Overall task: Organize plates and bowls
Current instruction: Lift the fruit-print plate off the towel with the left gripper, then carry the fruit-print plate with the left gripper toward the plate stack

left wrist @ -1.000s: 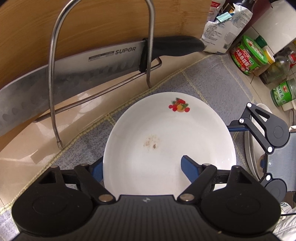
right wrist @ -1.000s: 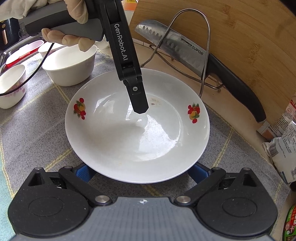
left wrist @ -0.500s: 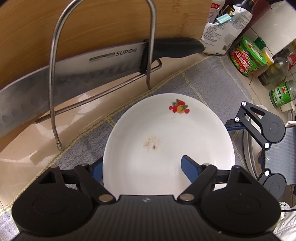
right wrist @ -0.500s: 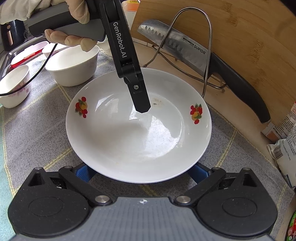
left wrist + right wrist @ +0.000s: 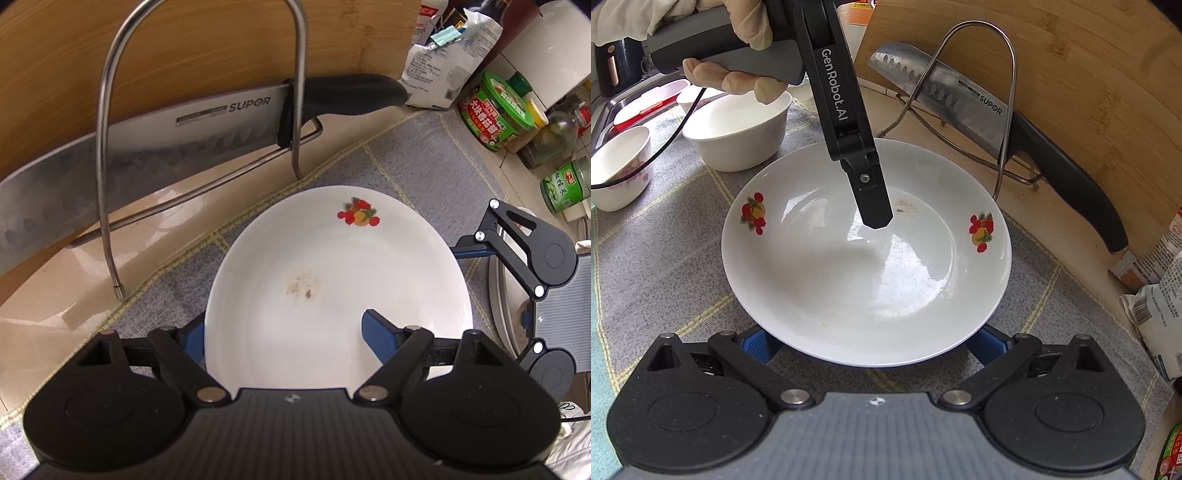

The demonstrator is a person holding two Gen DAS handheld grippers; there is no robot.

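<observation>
Left wrist view: the plate (image 5: 332, 258) lies at 12 o'clock. The left gripper (image 5: 282, 328) is apart across its rim. The right gripper (image 5: 873, 343) is apart at the near rim. A loose pinch could slide it into the knife (image 5: 184, 140) at 11 o'clock.

Bare grey mat (image 5: 657, 258) left of plate (image 5: 849, 295); knife rack (image 5: 1004, 110) close behind, bowls (image 5: 738, 136) behind-left.

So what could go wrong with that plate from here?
The left claw straddles the rim of the glossy plate, one finger inside, so the plate might slip or tilt if lifted. The knife sits in a wire rack just behind; a swinging plate could knock it. The white bowl beside the plate could get bumped too.
</observation>
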